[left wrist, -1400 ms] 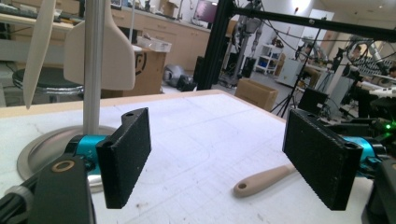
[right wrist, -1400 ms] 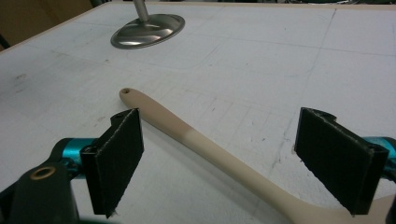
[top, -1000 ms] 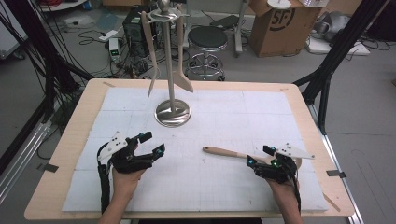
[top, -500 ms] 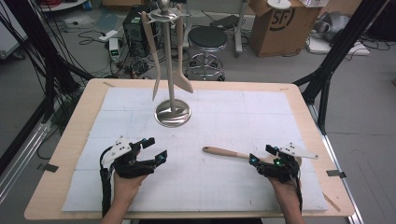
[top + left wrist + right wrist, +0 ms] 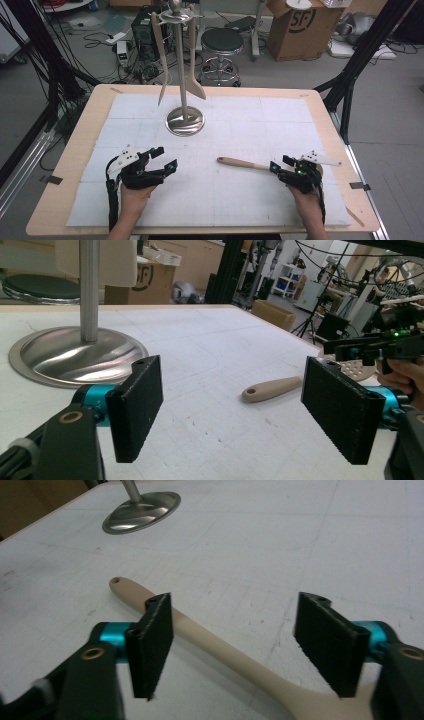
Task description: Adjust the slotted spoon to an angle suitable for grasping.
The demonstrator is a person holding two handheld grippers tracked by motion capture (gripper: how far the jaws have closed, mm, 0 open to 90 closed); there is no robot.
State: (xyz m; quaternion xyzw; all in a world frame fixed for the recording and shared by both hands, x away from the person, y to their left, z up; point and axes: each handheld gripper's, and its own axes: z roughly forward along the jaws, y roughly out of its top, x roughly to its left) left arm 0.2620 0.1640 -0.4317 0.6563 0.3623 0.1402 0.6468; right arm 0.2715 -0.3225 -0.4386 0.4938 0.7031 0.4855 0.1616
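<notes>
Wooden table (image 5: 75, 150) carrying a white gridded mat (image 5: 300, 130) over most of its top. At the far middle of the mat, a steel utensil stand (image 5: 184, 120) on a round domed base, upright post, two pale utensils (image 5: 161, 55) hanging from its top. Nearer the person, right of centre, a beige slotted spatula (image 5: 242, 163) lies flat on the mat, handle end with its hanging hole pointing toward the stand, head toward the right hand. Right gripper (image 5: 281, 164) sits low over the spatula where handle widens to head; jaws have just been closing, yet in the right gripper view the spatula (image 5: 220, 650) runs between the two pads with a gap showing on either side, no pad pressing on it. Left gripper (image 5: 164, 159) rests near the mat at the left, well apart from the spatula, jaws spread wide with nothing between them; its own view shows the stand base (image 5: 75, 352) ahead and the spatula handle (image 5: 272, 388) off to the side.
</notes>
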